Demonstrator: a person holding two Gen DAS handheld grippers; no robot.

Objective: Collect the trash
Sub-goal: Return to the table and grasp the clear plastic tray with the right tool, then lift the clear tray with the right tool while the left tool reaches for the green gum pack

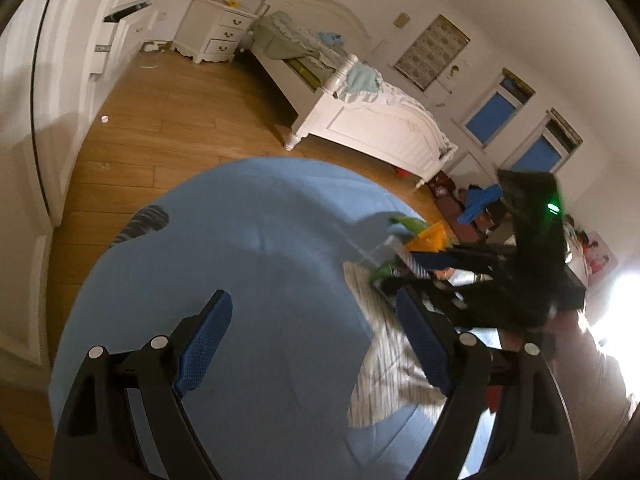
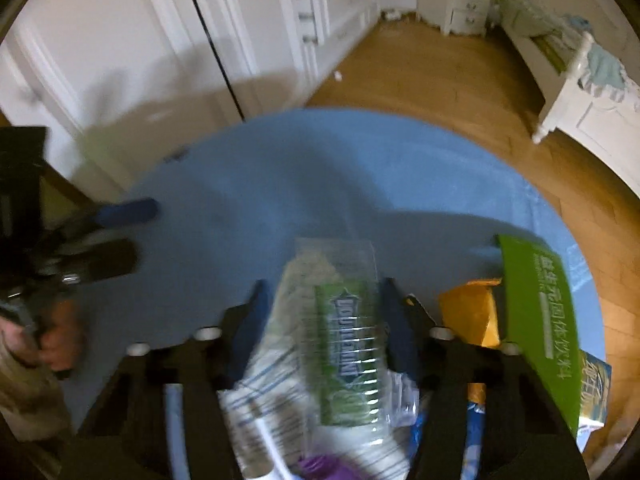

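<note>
My right gripper (image 2: 324, 300) holds a clear plastic wrapper with a green Doublemint pack (image 2: 346, 344) between its blue pads, over a pile of trash. The pile holds a green carton (image 2: 540, 312), an orange packet (image 2: 472, 316), a striped white bag (image 2: 272, 400) and a purple piece (image 2: 320, 466). My left gripper (image 1: 316, 336) is open and empty above the round blue rug (image 1: 240, 260). In the left wrist view the right gripper (image 1: 512, 276) hangs over the striped bag (image 1: 388, 360) and the orange packet (image 1: 428, 238).
A white bed (image 1: 372, 120) stands on the wooden floor (image 1: 180, 104) beyond the rug. A white nightstand (image 1: 216, 30) is at the far wall. White wardrobe doors (image 2: 120, 60) line the left side. A small white scrap (image 1: 104, 119) lies on the floor.
</note>
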